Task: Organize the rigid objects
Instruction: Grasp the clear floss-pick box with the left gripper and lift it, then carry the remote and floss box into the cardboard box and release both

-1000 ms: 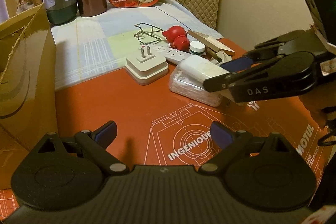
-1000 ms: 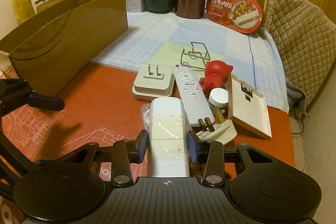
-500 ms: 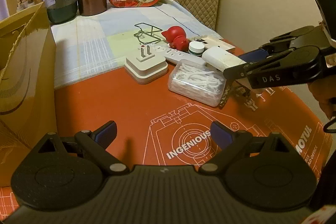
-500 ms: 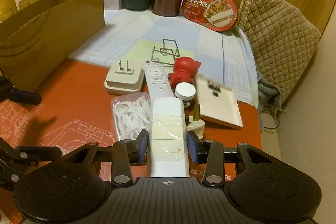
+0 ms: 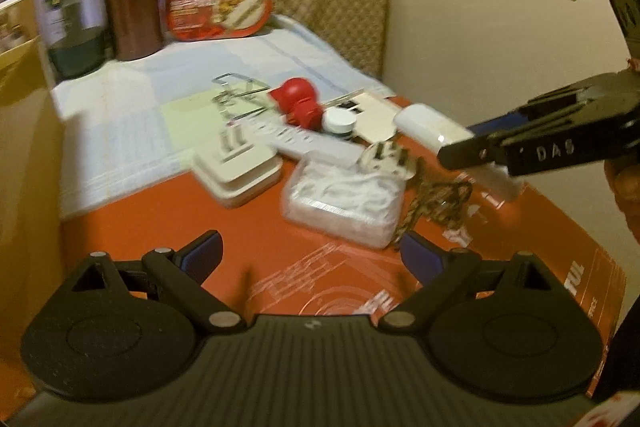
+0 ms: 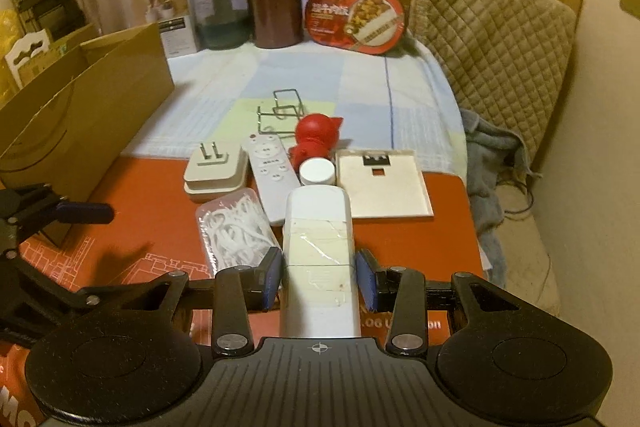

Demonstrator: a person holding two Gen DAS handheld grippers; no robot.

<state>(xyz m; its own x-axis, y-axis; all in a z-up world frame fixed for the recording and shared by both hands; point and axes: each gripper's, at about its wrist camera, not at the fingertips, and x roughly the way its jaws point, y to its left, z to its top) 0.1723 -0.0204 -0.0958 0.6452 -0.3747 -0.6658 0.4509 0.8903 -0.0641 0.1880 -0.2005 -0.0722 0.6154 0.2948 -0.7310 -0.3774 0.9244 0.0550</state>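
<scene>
now right gripper [image 6: 319, 277] grips white remote [image 6: 318, 247] above table.

Motion-blurred plug adapter [image 5: 237, 167], remote [image 5: 304, 143]

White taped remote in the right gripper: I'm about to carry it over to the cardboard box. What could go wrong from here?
1. The right gripper pinches the white taped remote near its rear; most of it sticks out forward, so it may pivot or slip on the glossy tape.
2. The path toward the cardboard box crosses the open left gripper; the two could collide.
3. A low swing could clip the clear box of white cables or the plug adapter.
</scene>
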